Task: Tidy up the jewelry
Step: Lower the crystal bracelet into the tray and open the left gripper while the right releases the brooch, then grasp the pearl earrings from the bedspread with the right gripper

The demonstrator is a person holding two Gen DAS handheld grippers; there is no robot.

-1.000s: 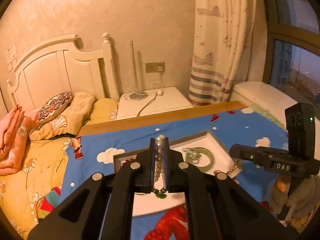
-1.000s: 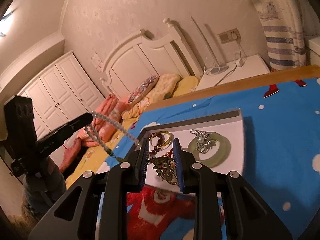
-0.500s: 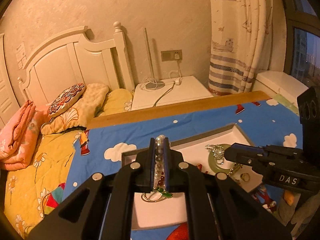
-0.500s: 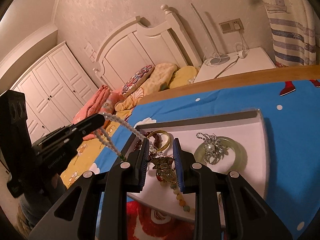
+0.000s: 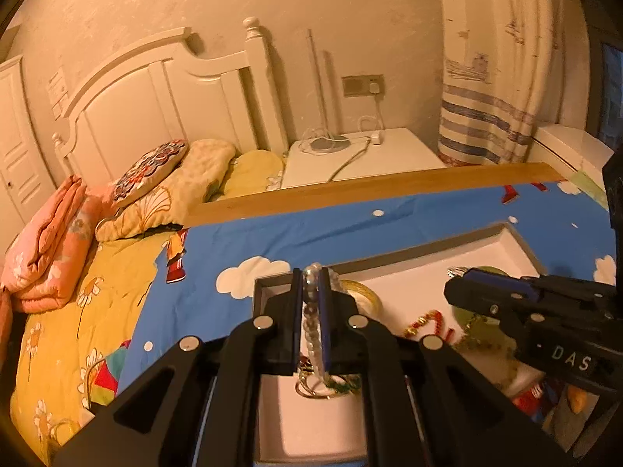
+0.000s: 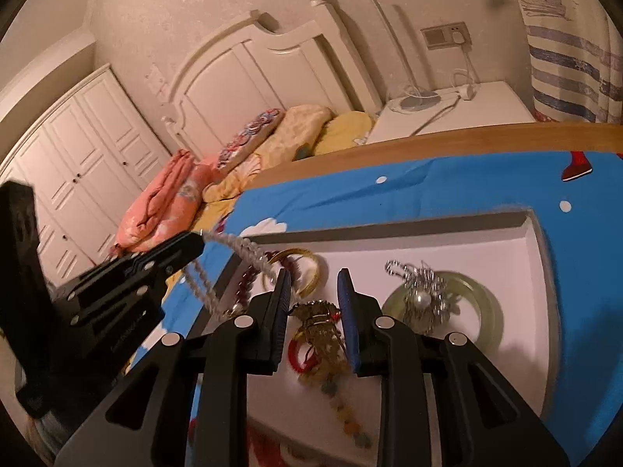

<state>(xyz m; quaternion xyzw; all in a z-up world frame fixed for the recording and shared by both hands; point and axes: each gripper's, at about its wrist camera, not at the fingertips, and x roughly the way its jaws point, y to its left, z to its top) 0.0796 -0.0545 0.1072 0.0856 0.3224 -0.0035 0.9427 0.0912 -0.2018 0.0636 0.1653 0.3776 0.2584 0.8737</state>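
A white tray point(image 5: 409, 262) with a grey rim lies on the blue cartoon sheet. My left gripper point(image 5: 313, 307) is over the tray's left end, its jaws opening, with a pearl bead strand point(image 5: 311, 311) still between the pads. From the right wrist the strand point(image 6: 241, 247) runs from the left gripper point(image 6: 194, 241) down into the tray point(image 6: 389, 229). My right gripper point(image 6: 314, 303) is low over the tray, jaws opening, with a gold ornament point(image 6: 317, 317) between the pads. The ornament's beaded tail point(image 6: 342, 412) rests on the tray floor.
In the tray lie a gold bangle point(image 6: 311, 272), dark red beads point(image 6: 249, 276), a silver brooch point(image 6: 420, 295) on a green jade bangle point(image 6: 479, 299) and a red ring point(image 6: 300, 354). A wooden rail point(image 5: 370, 186) borders the sheet; a bed and a nightstand point(image 5: 362, 155) stand beyond.
Both grippers have sunk towards the tray and moved further over it. The ornament's beaded tail now lies on the tray floor. The gaps in both grippers look slightly wider.
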